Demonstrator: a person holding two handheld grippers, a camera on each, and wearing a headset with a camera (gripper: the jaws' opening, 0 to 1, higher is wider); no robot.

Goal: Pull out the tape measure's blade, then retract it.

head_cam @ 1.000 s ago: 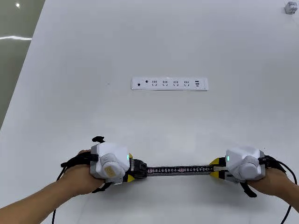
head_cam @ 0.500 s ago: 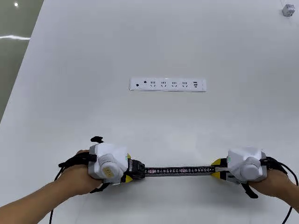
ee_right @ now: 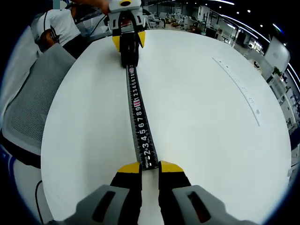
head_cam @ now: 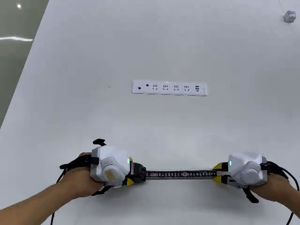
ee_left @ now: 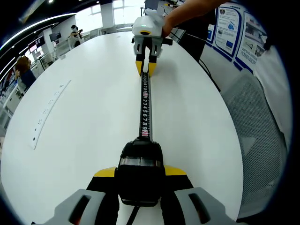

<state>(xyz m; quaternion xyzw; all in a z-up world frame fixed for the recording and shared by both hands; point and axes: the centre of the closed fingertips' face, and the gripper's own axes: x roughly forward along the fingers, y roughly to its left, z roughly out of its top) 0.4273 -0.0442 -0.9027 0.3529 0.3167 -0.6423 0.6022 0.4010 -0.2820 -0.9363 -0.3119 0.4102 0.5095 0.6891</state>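
Black case (ee_left: 140, 159): L tongs (ee_left: 140, 171); blade (ee_right: 139, 123): R tongs (ee_right: 150, 166).

The black blade (ee_right: 140, 126) carries white numerals, one seemingly red-backed; the case (ee_left: 140, 173) is black too.

Desk (head_cam: 140, 42): white, matte, broad top. Left edge runs on diagonal in head view, with grey glossy floor (head_cam: 14, 56) beyond it.
Power strip (head_cam: 169, 87): white, long, lying flat near desk middle, sockets up, roughly parallel to near edge.
Small pale object (head_cam: 289, 17): toward far right corner, too small to identify.
Tape measure (head_cam: 137, 172): close to near edge, left of middle. Blade (head_cam: 180, 174) drawn out rightward along near edge, low over surface; contact with desk cannot be told.
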